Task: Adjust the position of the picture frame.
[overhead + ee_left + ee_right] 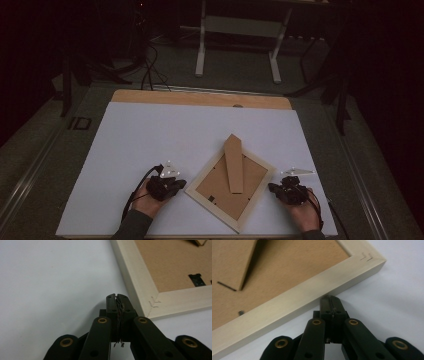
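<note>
Your left gripper [181, 183] sits with its jaws pressed fully together and nothing between them; in the left gripper view the tips [117, 297] meet flat over the white table [50, 277]. The picture frame [231, 182] lies face down just ahead and to the right of those tips, its pale wooden corner [152, 305] close beside them but not touching.

Your right gripper [272, 188] is likewise closed tight on nothing. In the right gripper view its tips [330, 299] point at the frame's outer edge [294, 305], right up against it; whether they actually touch the wood I cannot tell.

The frame rests between your two tools, turned at an angle on the table, brown backing board [220, 184] upward. Its cardboard stand [234, 162] lies along the backing, pointing away from you, beyond both grippers.
</note>
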`<action>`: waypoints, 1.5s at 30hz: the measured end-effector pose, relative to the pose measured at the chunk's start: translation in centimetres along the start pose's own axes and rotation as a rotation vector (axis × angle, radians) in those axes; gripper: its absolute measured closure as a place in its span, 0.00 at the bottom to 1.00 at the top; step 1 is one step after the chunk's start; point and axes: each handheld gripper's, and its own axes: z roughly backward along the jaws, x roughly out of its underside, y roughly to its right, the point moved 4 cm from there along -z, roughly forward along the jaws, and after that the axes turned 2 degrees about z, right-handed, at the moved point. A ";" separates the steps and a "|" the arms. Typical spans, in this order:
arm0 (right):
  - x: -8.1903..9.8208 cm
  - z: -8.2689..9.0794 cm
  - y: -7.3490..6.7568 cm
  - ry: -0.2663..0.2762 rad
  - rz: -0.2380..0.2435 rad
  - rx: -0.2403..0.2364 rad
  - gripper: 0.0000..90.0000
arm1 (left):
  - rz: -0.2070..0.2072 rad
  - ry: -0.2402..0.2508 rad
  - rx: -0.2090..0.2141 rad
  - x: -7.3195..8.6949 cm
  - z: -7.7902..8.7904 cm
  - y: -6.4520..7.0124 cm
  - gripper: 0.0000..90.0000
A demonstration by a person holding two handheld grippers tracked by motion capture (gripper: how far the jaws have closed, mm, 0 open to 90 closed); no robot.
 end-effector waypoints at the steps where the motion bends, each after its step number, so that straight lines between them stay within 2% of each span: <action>1: 0.0 0.0 -0.2 -0.001 0.005 -0.005 1.00 | -0.003 -0.001 0.001 0.0 0.0 0.0 0.99; 6: -0.1 -0.3 -1.2 -0.003 0.014 -0.043 1.00 | -0.009 -0.002 0.009 0.0 0.0 0.1 1.00; 11: -0.2 -0.5 -1.9 -0.003 0.022 -0.051 1.00 | -0.013 0.003 0.001 0.1 -0.1 0.4 1.00; 17: -0.6 -1.0 -3.0 -0.004 0.054 -0.052 1.00 | -0.018 0.006 -0.003 0.0 -0.2 0.6 1.00; 34: -0.8 -1.1 -4.1 -0.017 0.079 -0.057 1.00 | -0.014 0.003 -0.013 0.0 -0.1 0.7 1.00; 37: -0.8 -1.1 -4.3 -0.034 0.090 -0.062 1.00 | -0.012 0.002 -0.014 0.1 -0.1 0.7 1.00; 45: -1.2 -1.3 -4.1 -0.043 0.083 -0.071 1.00 | -0.028 -0.008 -0.020 0.1 0.1 1.0 1.00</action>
